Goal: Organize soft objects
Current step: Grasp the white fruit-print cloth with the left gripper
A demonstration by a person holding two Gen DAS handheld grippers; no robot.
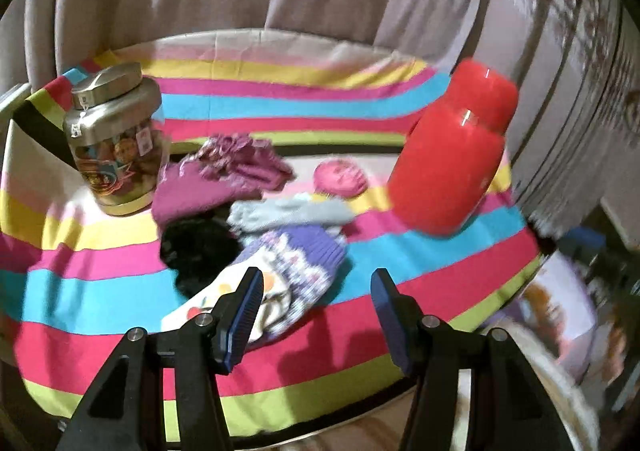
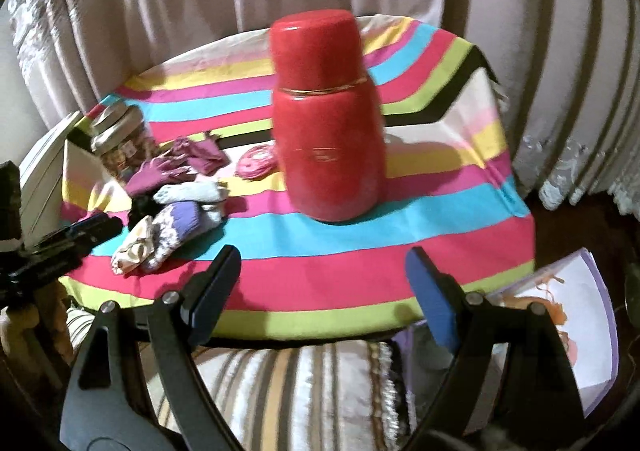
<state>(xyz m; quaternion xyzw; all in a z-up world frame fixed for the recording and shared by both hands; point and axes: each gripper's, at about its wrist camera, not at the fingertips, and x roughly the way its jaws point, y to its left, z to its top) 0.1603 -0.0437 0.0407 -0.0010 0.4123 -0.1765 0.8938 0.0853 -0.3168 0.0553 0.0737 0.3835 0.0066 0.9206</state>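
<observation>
- Two grippers, both released and empty: left gripper [image 1: 316, 315], right gripper [image 2: 320, 291].
- Soft pile [image 1: 256, 219] lies on the striped cloth [image 1: 100, 291], between the tin jar [image 1: 112, 143] and red flask [image 1: 448, 159].
- Best approach: lower the left onto the knit hat [image 1: 304, 251], pinching one layer only.

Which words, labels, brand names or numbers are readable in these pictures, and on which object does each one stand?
No text can be read in either view.
Metal tin: printed colourful pictures and a small tag, too blurred to read.
Red jar: faint gold marking on the front, too blurred to read.
Pink round object: a pattern, no legible letters.
Paper sheet beside the table: a drawing only, no words visible.
</observation>
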